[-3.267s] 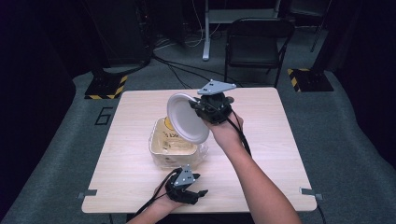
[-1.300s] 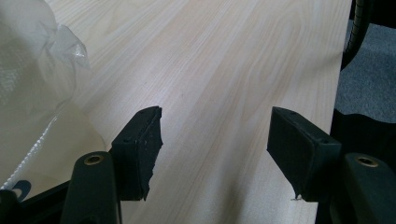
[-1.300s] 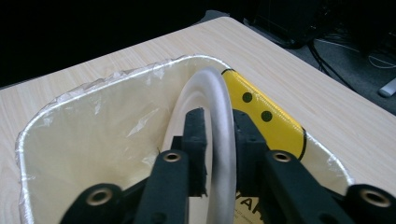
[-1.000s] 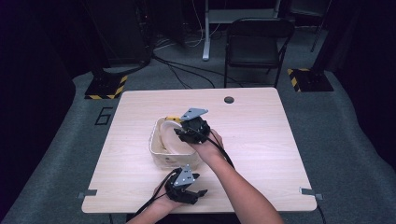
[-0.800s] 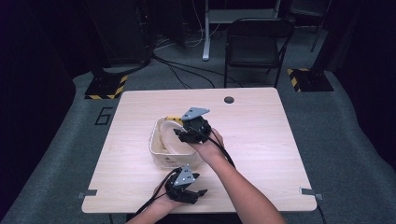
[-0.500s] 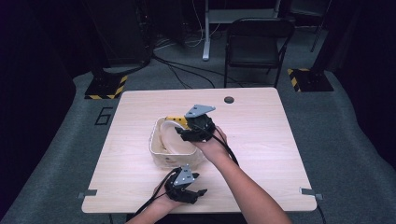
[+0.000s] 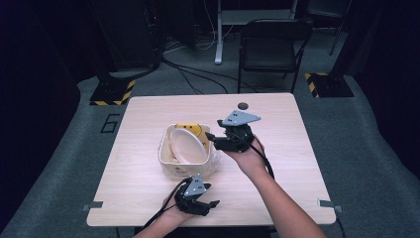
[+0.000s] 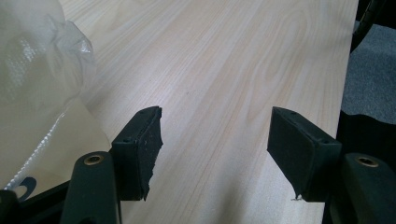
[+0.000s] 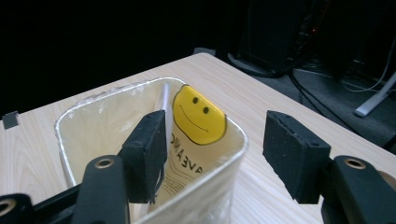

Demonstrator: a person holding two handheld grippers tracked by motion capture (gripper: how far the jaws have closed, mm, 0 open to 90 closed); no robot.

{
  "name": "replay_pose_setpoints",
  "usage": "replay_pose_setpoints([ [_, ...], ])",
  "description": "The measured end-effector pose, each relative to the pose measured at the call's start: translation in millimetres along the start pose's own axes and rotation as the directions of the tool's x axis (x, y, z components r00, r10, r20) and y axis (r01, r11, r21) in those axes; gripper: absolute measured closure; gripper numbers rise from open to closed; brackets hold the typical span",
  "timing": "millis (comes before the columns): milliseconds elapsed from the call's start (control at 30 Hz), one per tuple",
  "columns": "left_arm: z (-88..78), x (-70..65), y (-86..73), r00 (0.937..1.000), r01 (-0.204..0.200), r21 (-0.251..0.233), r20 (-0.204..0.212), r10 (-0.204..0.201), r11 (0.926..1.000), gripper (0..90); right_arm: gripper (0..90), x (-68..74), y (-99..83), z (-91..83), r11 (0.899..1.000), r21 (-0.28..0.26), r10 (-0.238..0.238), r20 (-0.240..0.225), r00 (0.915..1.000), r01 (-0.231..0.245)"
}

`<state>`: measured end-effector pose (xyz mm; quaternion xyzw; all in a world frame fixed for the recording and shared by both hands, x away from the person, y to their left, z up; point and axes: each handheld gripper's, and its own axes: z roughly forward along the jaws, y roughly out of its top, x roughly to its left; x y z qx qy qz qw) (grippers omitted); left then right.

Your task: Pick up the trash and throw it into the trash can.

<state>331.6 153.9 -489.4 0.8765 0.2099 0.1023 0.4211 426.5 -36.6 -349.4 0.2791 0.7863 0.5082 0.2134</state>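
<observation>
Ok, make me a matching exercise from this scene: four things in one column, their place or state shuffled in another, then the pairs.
Things:
1. plate
2. bin
3. right gripper
4. left gripper

Places or states:
A. by the table's near edge, jaws apart with nothing between them
B. leaning inside the bin
C. jaws just opened, empty, beside the bin's rim
D. lined with a smiley-face bag

Pairs: 1-B, 2-D, 3-C, 4-A
</observation>
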Motion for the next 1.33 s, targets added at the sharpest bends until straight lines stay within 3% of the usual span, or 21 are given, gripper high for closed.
replay_pose_setpoints([
  [100,0.2,0.2,0.0,1.0,-0.002,0.009,0.004,0.002,1.0,34.5,37.4,-5.4,-9.4,-12.1,1.0,-0.016,-0.001,0.026,0.9997,0.002],
  [500,3.1,-1.5,0.3,0.9999,-0.005,0.015,0.012,0.005,0.9999,34.5,36.4,-17.9,-49.3,-27.8,0.999,-0.001,0.039,0.083,0.9958,-0.039],
  [600,3.5,-1.6,1.1,0.9998,-0.01,0.016,0.015,0.01,0.9998,34.5,36.5,-20.0,-64.8,-33.8,0.997,-0.006,0.076,0.102,0.9919,-0.076],
  [900,7.2,-2.6,2.9,0.9995,-0.019,0.017,0.026,0.018,0.9997,34.5,37.1,-19.9,-102.4,-47.5,0.996,0.008,0.09,0.163,0.9824,-0.093],
  [1067,10.6,-3.4,4.2,0.9991,-0.026,0.02,0.034,0.025,0.9995,34.5,36.9,-22.8,-130.2,-51.8,0.992,0.052,0.106,0.19,0.9761,-0.118],
  [1333,16.2,-5.1,6.3,0.9982,-0.037,0.029,0.048,0.036,0.9989,34.5,38.0,-26.1,-155.7,-50.0,0.984,0.105,0.121,0.205,0.9712,-0.145],
])
